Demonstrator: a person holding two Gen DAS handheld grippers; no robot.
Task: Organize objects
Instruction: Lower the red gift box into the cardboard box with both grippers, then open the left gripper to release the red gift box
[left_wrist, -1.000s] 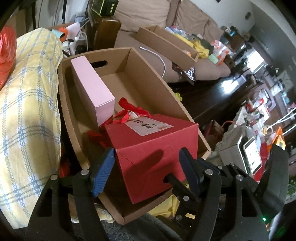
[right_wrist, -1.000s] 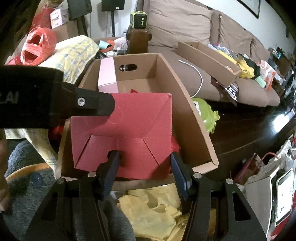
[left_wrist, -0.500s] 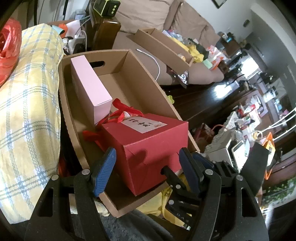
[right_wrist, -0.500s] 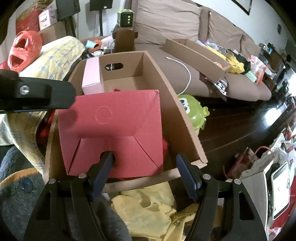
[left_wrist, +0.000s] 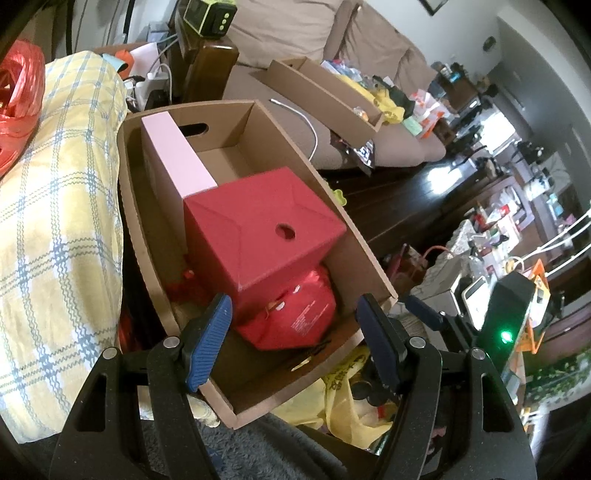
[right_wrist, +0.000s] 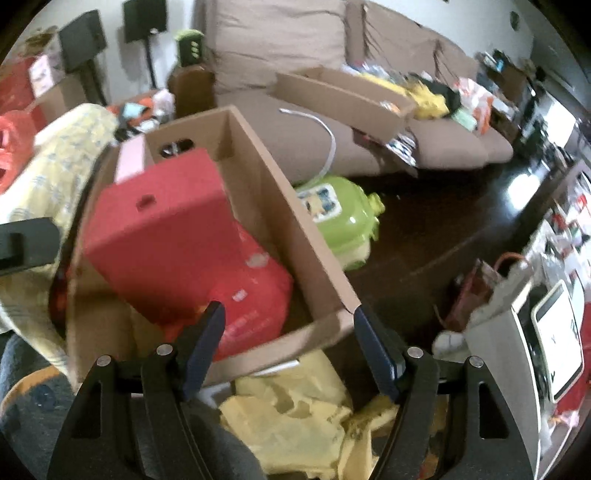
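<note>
Grippers spread wide and empty at the near end of the cardboard box (left_wrist: 369, 254).
Left gripper (left_wrist: 295, 336) and right gripper (right_wrist: 286, 341) gaping, clasping nothing; red box (left_wrist: 258, 229) tilted inside the cardboard box, propped on a red packet (left_wrist: 295, 314), touching the pink box (left_wrist: 177, 155) standing behind it.

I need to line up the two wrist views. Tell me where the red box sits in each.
Left wrist: red box centre frame, tilted in the carton, against the pink box.
Right wrist: red box left of centre, in the same carton.
Shared landmark: the carton's handle slot.
</note>
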